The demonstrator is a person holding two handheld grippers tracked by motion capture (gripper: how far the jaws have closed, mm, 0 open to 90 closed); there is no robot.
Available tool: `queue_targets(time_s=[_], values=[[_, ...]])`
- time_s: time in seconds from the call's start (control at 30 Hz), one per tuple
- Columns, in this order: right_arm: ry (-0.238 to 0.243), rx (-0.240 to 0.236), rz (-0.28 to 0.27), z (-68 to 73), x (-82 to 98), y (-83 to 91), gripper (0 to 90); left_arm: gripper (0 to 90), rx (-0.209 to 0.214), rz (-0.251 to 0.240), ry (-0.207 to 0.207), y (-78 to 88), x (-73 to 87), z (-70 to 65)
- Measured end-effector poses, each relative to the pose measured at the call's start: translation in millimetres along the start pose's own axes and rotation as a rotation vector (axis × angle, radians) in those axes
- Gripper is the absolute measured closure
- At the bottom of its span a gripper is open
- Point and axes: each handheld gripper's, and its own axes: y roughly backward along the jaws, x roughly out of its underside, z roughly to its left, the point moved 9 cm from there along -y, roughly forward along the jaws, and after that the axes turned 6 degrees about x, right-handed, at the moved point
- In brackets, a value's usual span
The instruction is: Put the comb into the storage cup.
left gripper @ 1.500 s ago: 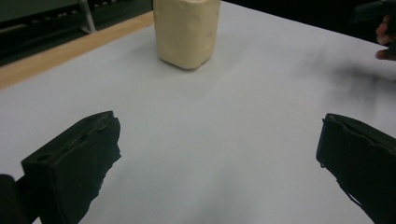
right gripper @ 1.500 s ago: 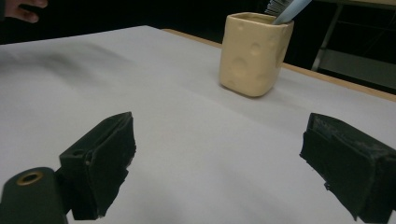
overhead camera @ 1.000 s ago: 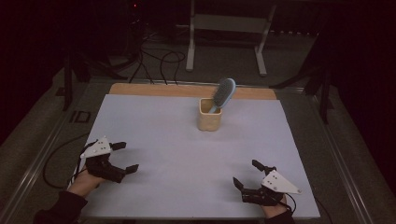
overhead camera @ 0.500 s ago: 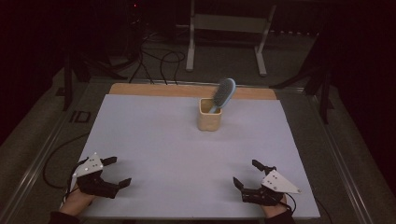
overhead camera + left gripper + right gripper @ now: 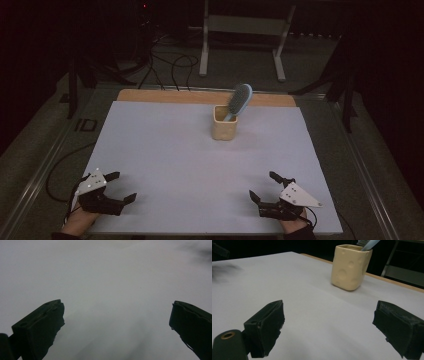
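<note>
Blue brush (image 5: 239, 100) leaning in cream cup (image 5: 224, 124) (both claws apart).

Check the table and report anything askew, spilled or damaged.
Nothing stands out. The cream cup stands upright with the hairbrush leaning inside it, handle down. No spill shows on the white sheet. Both grippers, left and right, sit open at the near edge.
</note>
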Motion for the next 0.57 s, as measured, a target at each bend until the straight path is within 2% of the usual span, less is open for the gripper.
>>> queue_targets(time_s=[0.13,0.57], values=[[-0.001,0.000,0.001,-0.1,0.2,0.2,9.4,0.0,-0.002,-0.015,0.001,1.5,-1.4,0.0],[0.001,-0.002,0.007,0.0,1.6,-0.9,9.4,0.0,0.009,-0.019,-0.003,1.1,-1.2,-1.4]])
